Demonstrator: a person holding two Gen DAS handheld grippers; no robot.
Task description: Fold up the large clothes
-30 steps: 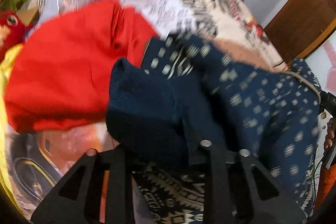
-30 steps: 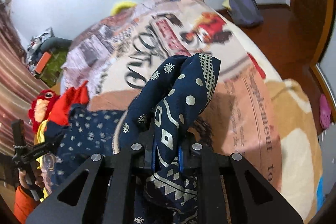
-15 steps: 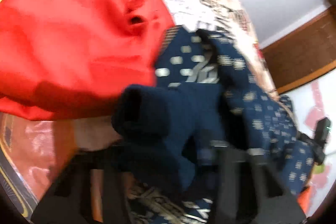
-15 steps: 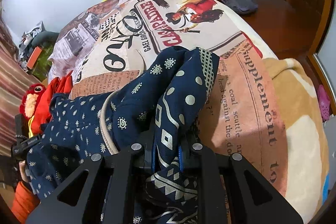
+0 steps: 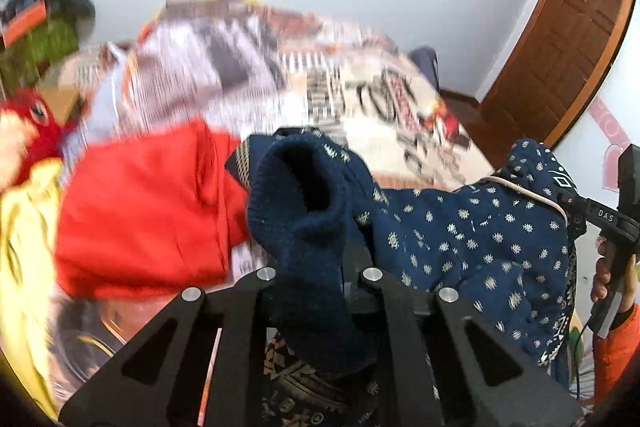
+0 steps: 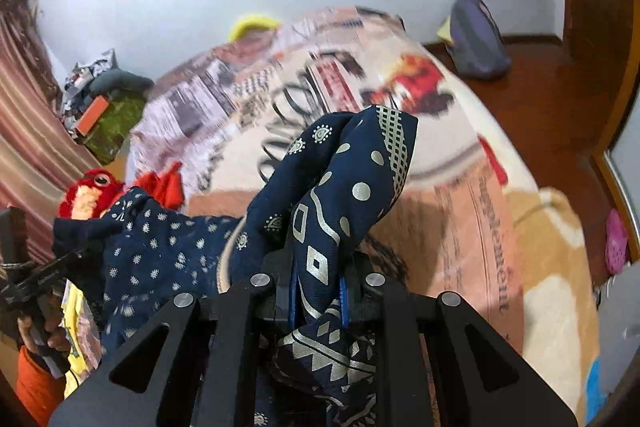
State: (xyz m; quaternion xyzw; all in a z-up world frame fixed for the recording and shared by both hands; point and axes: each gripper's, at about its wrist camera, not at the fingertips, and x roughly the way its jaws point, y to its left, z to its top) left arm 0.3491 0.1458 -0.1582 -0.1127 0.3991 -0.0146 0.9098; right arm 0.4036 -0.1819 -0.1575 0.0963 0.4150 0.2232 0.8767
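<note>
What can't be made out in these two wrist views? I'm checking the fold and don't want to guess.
- Left gripper fingertips: buried under the navy garment, left wrist view.
- Right gripper pads: covered by bunched cloth, right wrist view.
- Garment's lower part: cut off by the bottom edge, both views.
- Bedspread print: motion-blurred, both views.
- Red cloth: its kind unclear, blurred.

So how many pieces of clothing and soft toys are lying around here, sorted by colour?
Navy patterned: 1, the garment held up by the left gripper and the right gripper
Red: 2, a red garment and a red plush toy
Yellow: 1, a yellow cloth beside the red garment
Total: 4
</note>
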